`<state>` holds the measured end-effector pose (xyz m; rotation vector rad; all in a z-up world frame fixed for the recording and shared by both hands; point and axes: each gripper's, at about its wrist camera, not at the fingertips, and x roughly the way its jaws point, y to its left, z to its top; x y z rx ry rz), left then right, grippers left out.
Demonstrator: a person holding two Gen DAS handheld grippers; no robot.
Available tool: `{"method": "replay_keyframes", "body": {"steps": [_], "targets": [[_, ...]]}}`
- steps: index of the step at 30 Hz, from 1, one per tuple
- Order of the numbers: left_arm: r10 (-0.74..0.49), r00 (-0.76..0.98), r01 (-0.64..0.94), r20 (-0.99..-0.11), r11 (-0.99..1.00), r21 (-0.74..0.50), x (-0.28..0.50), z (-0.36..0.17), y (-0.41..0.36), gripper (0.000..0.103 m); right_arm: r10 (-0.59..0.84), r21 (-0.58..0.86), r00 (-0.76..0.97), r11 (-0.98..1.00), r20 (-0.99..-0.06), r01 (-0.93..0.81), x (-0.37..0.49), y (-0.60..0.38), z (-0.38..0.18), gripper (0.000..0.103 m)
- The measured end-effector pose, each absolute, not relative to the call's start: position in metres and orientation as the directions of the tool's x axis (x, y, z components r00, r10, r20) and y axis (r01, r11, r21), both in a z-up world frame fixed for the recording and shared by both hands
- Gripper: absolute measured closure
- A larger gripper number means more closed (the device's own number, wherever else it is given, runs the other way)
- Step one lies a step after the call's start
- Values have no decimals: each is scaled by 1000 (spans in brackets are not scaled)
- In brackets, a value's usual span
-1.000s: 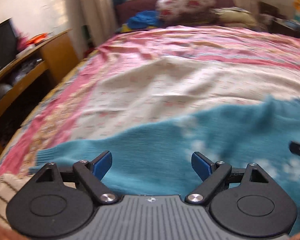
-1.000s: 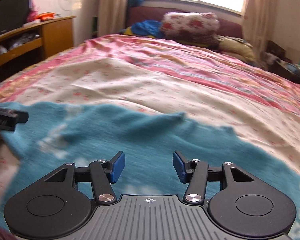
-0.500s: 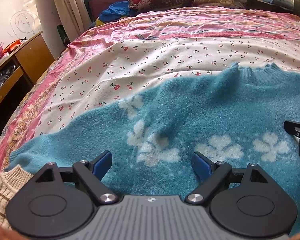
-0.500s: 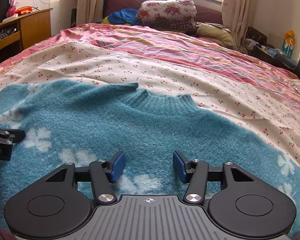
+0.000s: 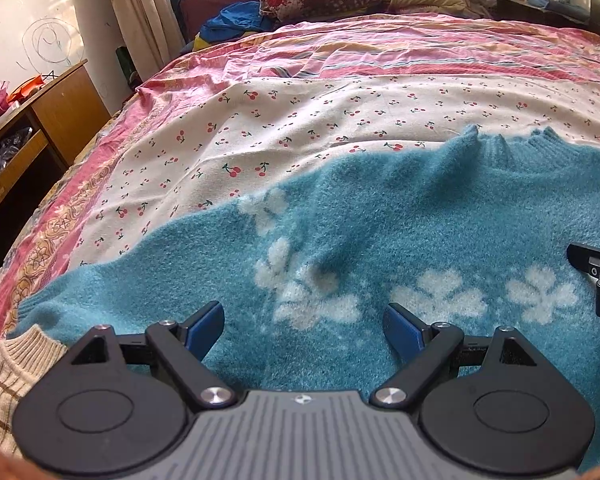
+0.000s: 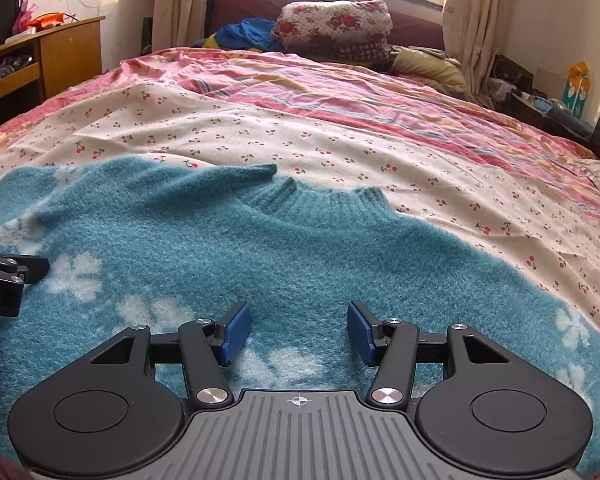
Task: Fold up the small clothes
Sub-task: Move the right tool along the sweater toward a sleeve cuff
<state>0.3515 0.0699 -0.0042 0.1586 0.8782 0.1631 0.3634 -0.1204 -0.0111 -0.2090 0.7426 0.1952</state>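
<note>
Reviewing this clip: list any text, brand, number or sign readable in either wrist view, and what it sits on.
"ot.AI": white letters, cut off by the frame edge, on the black body of the left gripper in the right wrist view.
Yellow carton by the right wall: printed picture, any wording too small to read.
Scribbled circles on the white wall: drawing, not text.
Nothing else readable.

Left gripper [image 5: 303, 331]: jaws spread wide, nothing pinched between the blue pads [image 5: 204, 330], angled down. Right gripper [image 6: 298, 332]: jaws parted about halfway, narrower than the left, pads [image 6: 236, 334] clear of any grip, also angled down. Both sit side by side, near each other; each one's tip shows at the edge of the other's view.
</note>
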Motion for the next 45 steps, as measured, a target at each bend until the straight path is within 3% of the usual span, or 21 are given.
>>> {"method": "replay_keyframes", "body": {"steps": [30,36,45], "targets": [[185,668,-72,-721,980,185,340,15,54,10,107,-48,729,981,-676,-189,342,-158,0,49],[154,632,11,-759,978,207,340,2,23,10,68,-27,733,993,-677,-117,333,-195,3,49],[89,660,98,-746,974,203,332,17,-29,11,-18,51,753,996,-658,68,298,-301,13,50]]}}
